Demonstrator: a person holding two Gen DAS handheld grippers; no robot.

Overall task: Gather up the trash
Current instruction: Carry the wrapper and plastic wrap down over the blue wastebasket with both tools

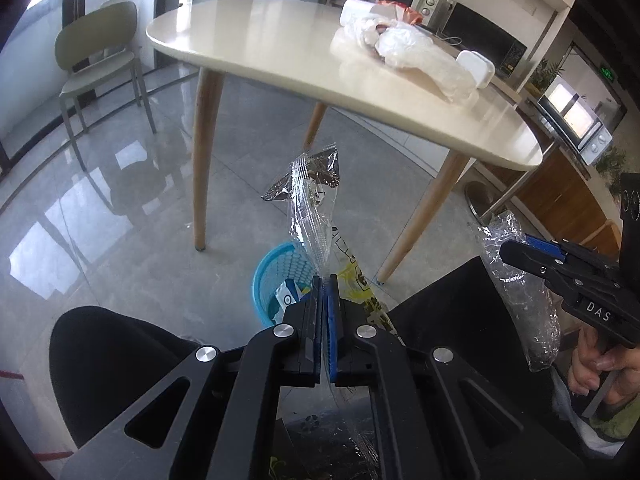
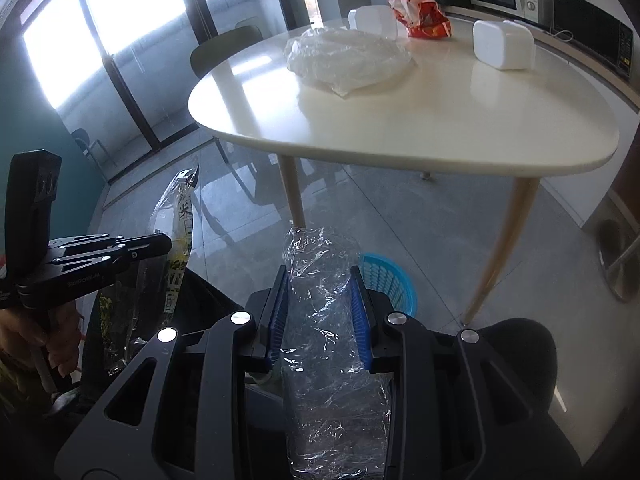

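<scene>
My left gripper [image 1: 325, 280] is shut on a clear and yellow printed wrapper [image 1: 316, 208] that sticks up above a blue mesh basket [image 1: 276, 276] on the floor. The wrapper also shows in the right wrist view [image 2: 178, 240], with the left gripper [image 2: 160, 246]. My right gripper [image 2: 320, 276] is shut on a crumpled clear plastic wrap [image 2: 324, 320], near the blue basket [image 2: 390, 284]. In the left wrist view the right gripper [image 1: 516, 254] holds that wrap [image 1: 516, 292] at the right.
A cream table [image 2: 400, 120] on wooden legs holds a clear plastic bag [image 2: 348, 60], a red snack bag [image 2: 420, 16] and two white boxes [image 2: 504, 44]. A green chair [image 1: 96, 60] stands at the left. Microwaves stand on the counter behind.
</scene>
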